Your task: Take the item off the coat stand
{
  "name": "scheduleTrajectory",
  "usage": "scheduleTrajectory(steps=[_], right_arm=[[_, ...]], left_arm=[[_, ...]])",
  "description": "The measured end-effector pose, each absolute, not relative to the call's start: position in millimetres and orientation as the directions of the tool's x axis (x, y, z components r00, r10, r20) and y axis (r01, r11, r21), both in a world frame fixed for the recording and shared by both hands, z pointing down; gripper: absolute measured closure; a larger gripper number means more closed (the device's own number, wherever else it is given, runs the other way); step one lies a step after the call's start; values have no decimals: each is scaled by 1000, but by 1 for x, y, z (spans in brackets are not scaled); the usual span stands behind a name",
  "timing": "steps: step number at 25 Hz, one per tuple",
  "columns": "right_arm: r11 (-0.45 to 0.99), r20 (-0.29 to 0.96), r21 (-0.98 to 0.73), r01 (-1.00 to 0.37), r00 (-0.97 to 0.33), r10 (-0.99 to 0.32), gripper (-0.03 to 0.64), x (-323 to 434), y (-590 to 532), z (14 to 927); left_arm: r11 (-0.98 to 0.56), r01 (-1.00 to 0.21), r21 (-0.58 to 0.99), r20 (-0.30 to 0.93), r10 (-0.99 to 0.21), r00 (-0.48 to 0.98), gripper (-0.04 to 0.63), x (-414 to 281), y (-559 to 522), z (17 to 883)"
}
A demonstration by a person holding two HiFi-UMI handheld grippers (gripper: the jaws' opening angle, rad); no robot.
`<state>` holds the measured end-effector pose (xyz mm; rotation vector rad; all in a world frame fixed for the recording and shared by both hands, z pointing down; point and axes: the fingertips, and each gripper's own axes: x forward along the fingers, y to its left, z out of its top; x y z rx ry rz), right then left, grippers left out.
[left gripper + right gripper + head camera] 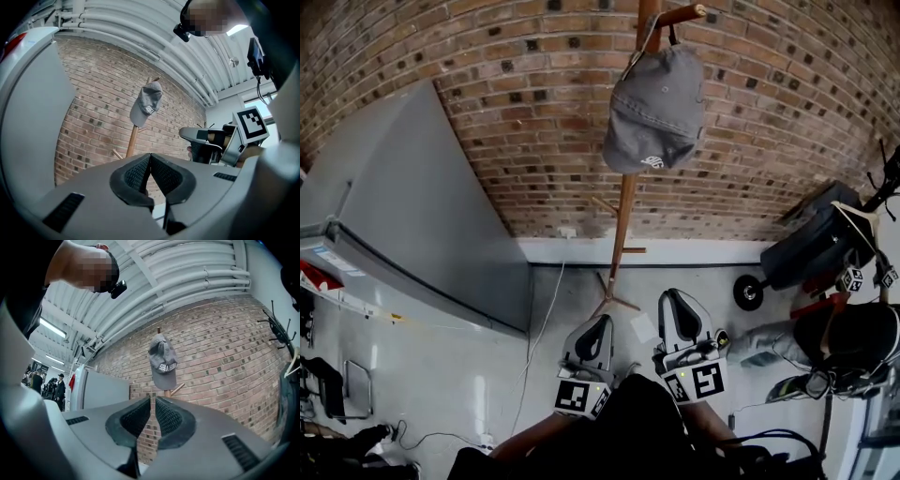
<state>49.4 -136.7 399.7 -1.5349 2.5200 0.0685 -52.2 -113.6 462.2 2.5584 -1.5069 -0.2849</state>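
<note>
A grey baseball cap (pixel 654 111) hangs from a peg at the top of a wooden coat stand (pixel 623 220) against the brick wall. The same cap (pixel 146 104) shows ahead in the left gripper view, and the cap (pixel 163 363) hangs straight ahead in the right gripper view. My left gripper (pixel 593 330) and right gripper (pixel 679 309) are held low near my body, well short of the stand. Both sets of jaws meet at their tips with nothing between them. The left gripper (pixel 150 155) and right gripper (pixel 153 398) are both shut and empty.
A large grey cabinet (pixel 403 225) leans along the left. A black wheeled cart (pixel 806 246) and bags stand at the right. A white cable (pixel 546 314) runs down the floor from a wall socket. People stand far off at the left of the right gripper view.
</note>
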Motion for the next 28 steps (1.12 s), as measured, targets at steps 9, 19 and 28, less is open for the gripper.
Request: scheduleTrajectory(steps=[9,19,28], right_arm=[[551,-224,-30,-834,-532,-817,589,57,-178,360],[583,-272,-53,-811,-550,-790,525,60,-217,341],[589,-295,-15,-808,-559,-775,512,63,-245,314]], left_arm=[[-408,-889,207,-97,-913,396,580,-45,-141,451],[-358,-910,207,-81,-934,349,580,-39,-159,455],[-323,-924,205,-115,-946,305,578,-50,-172,442]])
